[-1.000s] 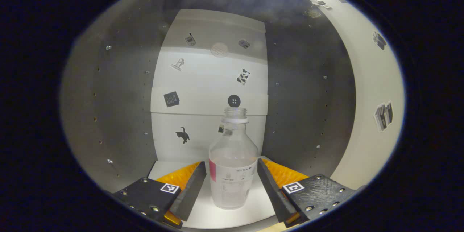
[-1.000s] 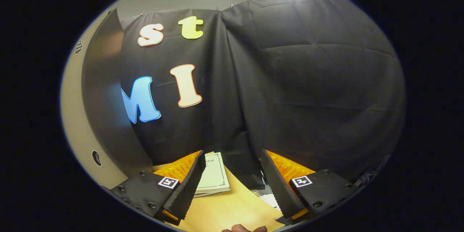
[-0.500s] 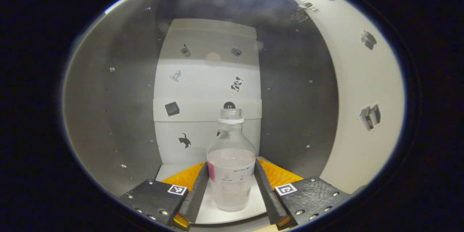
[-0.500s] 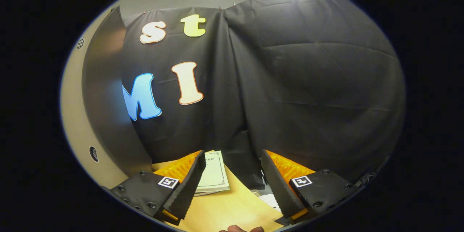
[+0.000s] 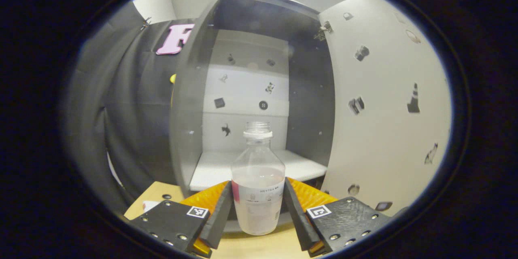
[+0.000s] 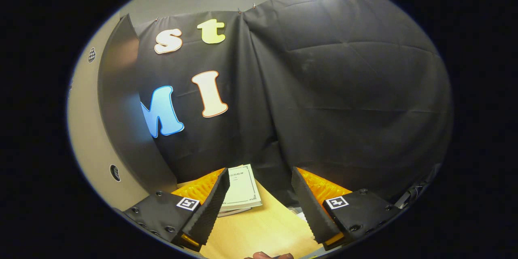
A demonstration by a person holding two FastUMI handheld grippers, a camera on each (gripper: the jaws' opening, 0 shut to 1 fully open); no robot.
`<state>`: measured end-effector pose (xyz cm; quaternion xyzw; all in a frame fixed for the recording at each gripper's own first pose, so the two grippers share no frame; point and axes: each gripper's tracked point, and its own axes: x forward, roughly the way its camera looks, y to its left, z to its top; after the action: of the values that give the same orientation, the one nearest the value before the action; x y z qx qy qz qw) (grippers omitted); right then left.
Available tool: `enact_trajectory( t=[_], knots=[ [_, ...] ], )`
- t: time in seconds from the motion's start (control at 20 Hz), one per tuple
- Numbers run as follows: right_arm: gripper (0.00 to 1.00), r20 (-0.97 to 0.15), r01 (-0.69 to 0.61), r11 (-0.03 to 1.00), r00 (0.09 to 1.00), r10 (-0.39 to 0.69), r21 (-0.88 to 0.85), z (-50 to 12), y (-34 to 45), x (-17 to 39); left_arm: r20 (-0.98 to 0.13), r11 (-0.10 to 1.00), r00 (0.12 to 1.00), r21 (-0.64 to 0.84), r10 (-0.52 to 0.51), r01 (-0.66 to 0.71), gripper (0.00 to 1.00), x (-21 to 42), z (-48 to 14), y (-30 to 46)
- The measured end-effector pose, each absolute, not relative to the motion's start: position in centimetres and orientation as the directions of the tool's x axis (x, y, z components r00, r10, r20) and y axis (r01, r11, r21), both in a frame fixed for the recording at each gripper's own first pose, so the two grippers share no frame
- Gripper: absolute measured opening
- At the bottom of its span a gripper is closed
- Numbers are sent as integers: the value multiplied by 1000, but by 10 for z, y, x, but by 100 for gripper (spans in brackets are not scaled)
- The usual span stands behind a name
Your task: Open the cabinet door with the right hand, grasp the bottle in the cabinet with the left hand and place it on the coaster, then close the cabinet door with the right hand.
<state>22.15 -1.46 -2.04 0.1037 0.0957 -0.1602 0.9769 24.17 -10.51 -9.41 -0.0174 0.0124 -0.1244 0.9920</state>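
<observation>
Gripping the capless bottle mid-label, the left gripper is apparently carrying liquid; tilting risks spilling. Right gripper is hanging open, empty.

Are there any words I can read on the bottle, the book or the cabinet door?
bottle: its label has print, too small and blurred to read.
booklet: print on the cover, too small to read.
cabinet door: picture stickers, no words.
</observation>
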Motion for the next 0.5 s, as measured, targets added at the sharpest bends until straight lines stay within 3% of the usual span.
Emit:
enact_trajectory(
  t=[0.05, 0.1, 0.15, 0.5],
  knots=[
    [97, -221, 327, 929, 932, -287, 171, -20, -13, 218, -8, 973, 974, -13, -229, 228, 71, 229, -100, -92],
    [91, -223, 312, 934, 936, -271, 172, -20, -6, 215, -10, 980, 980, 11, -198, 198, 71, 216, -107, -79],
    [97, -225, 298, 939, 940, -258, 169, -21, -1, 212, -21, 986, 986, 24, -164, 165, 70, 203, -120, -62],
    [97, -254, 283, 947, 937, -240, 149, -28, 13, 194, -26, 998, 999, 51, 32, -30, 71, 162, -182, 32]
  ],
)
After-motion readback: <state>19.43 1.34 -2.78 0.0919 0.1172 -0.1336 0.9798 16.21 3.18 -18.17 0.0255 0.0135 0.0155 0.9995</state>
